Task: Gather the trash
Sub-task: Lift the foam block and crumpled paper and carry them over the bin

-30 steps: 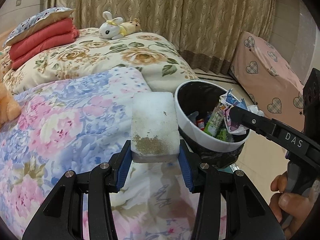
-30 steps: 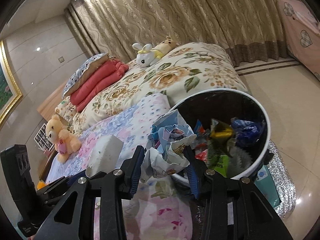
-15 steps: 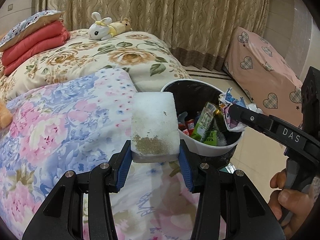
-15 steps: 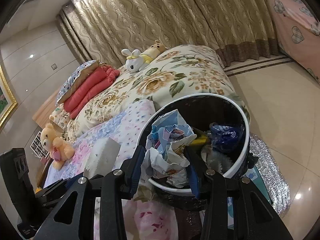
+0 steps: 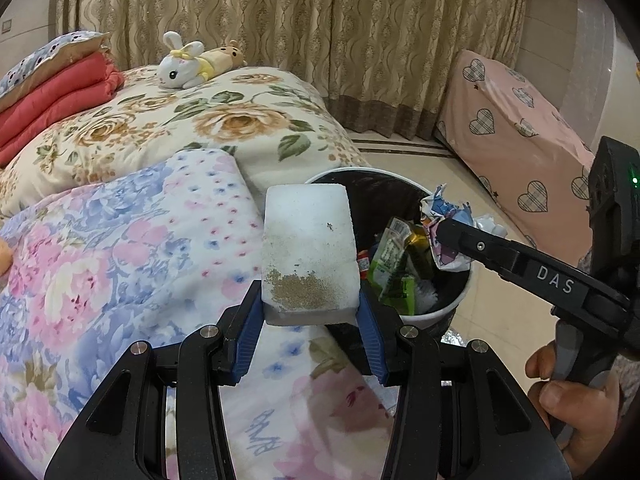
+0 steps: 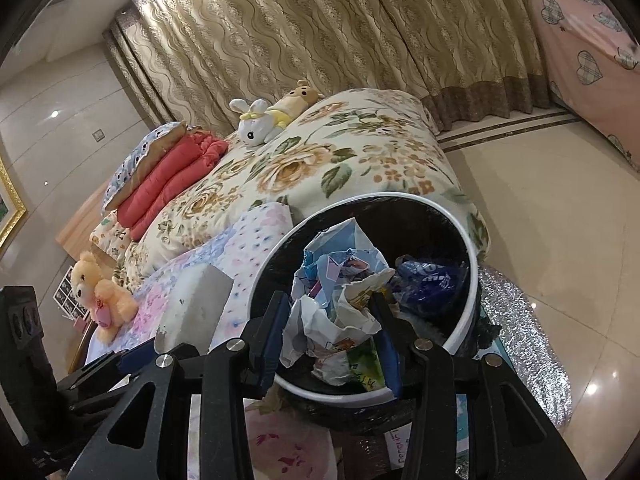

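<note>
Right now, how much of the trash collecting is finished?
Done: wrappers already lie in the trash bin. In hand: the right gripper holds crumpled paper above the bin; the left gripper holds a white foam block beside it. Left: dropping both.

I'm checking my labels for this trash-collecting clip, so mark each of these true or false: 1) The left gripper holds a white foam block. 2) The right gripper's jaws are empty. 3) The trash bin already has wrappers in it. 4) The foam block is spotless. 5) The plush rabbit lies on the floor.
1) True: the left gripper clamps the white foam block between its blue pads.
2) False: the right gripper holds crumpled paper over the bin's mouth.
3) True: the trash bin holds green and blue wrappers.
4) False: a brownish stain marks it near the pads.
5) False: the plush rabbit lies on the floral bed.
</note>
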A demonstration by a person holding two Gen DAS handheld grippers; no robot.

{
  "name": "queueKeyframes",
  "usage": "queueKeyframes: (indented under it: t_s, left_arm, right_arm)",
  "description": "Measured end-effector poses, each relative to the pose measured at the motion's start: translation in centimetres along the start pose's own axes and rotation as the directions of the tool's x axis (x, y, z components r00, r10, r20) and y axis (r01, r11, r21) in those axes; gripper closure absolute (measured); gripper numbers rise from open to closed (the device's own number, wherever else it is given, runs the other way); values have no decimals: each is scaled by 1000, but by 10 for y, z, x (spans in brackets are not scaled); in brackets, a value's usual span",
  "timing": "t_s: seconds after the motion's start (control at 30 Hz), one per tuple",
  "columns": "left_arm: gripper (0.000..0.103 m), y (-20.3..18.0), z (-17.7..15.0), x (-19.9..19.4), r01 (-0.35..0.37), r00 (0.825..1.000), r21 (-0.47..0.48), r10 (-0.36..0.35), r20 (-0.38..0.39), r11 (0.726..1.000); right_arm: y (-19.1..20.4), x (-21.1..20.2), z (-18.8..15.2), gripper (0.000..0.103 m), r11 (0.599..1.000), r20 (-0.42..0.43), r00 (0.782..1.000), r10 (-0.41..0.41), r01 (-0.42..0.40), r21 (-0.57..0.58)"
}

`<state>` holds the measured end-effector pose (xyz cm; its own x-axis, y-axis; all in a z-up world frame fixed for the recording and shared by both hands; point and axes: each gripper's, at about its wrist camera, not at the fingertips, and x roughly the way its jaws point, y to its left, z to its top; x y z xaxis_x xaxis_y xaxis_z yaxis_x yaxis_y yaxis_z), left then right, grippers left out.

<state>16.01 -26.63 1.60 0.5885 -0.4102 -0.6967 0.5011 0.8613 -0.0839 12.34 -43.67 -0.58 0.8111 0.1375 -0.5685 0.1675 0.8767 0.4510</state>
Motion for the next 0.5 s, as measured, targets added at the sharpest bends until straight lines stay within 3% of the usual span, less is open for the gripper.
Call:
queueKeyframes:
  t_s: [0.5]
  left_arm:
    - [59, -17, 14, 18, 17, 1000, 29, -17, -18, 999]
  right_arm:
    - [-13, 11, 15, 59, 1000, -17, 1000, -20, 20, 0]
